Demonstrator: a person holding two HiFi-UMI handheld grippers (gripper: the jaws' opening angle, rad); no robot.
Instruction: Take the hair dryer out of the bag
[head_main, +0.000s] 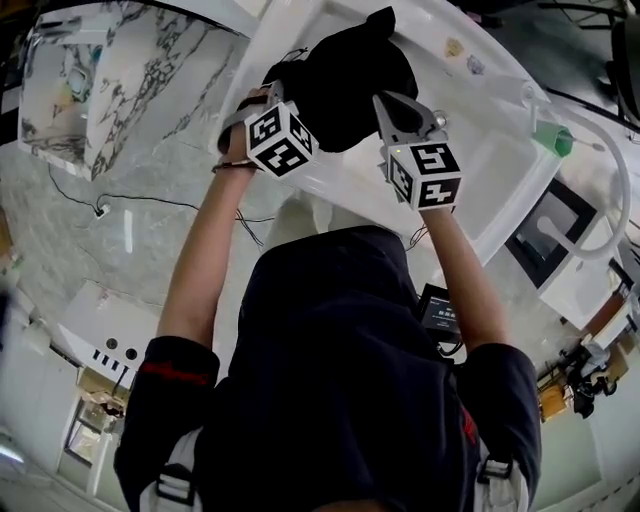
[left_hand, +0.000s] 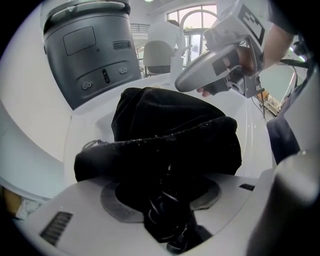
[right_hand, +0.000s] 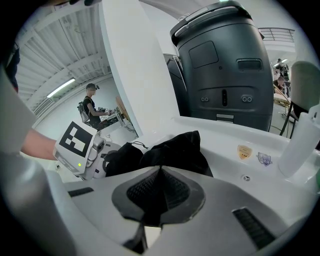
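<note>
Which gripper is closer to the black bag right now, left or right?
Left. The left gripper has the black bag between its jaws, with fabric against both pads. The right gripper is shut, and its tips are just beside the bag's other end.

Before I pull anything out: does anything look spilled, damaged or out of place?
Nothing stands out. The black bag lies crumpled on the white counter, with the left hand-held gripper closed on it.

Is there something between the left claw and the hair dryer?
Yes, the bag is wrapped around it. Its black cloth fills the gap of the left claw, and no part of the dryer shows in any view.
</note>
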